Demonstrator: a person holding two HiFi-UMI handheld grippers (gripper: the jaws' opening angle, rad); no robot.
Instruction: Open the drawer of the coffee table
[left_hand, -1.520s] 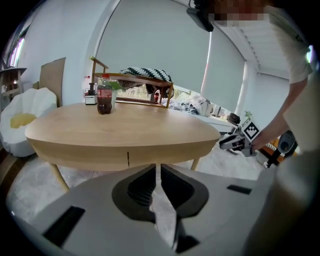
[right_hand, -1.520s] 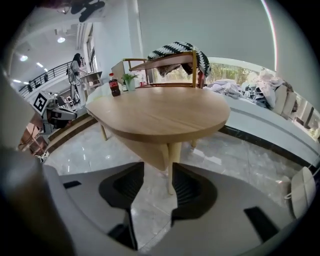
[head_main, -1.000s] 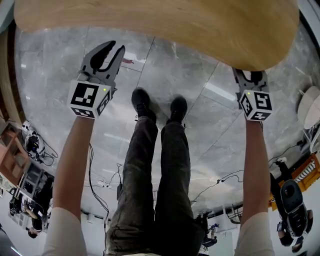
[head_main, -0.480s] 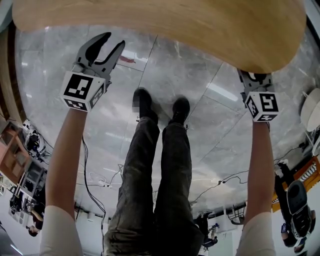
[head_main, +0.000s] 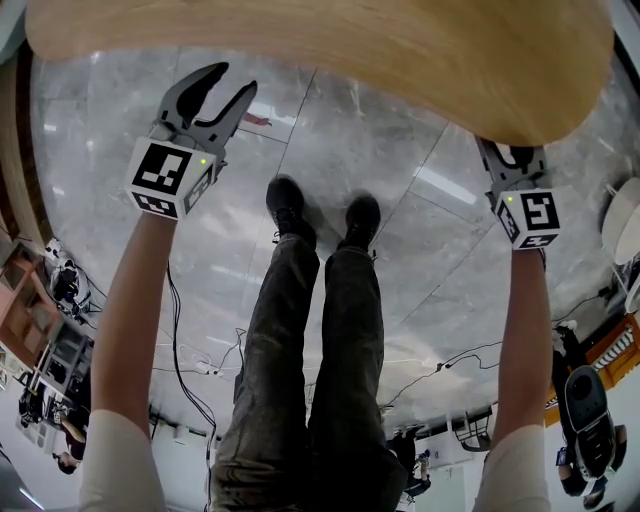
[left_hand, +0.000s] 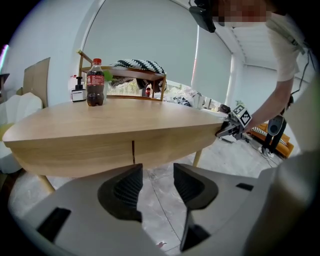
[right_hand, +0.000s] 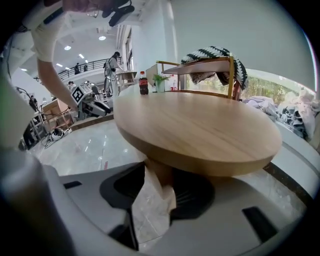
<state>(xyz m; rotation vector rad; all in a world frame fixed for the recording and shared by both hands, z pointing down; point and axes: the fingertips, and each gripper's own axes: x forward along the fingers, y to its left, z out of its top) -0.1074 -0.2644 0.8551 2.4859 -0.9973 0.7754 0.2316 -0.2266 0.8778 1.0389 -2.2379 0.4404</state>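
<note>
Wooden coffee table (head_main: 320, 60), drawer (left_hand: 90, 152) shut, left claw (left_hand: 157, 172) opening empty, right claw (right_hand: 157, 186) closing round its leg (right_hand: 159, 175)

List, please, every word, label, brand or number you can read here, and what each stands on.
No text can be read.
Red label on the cola bottle: too blurred.
Label on the small dark bottle: too small.
Marker cube on the left hand-held gripper, and the one on the right hand-held gripper: square patterns, no letters.

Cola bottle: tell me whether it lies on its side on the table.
No, the cola bottle stands upright on the coffee table.
</note>
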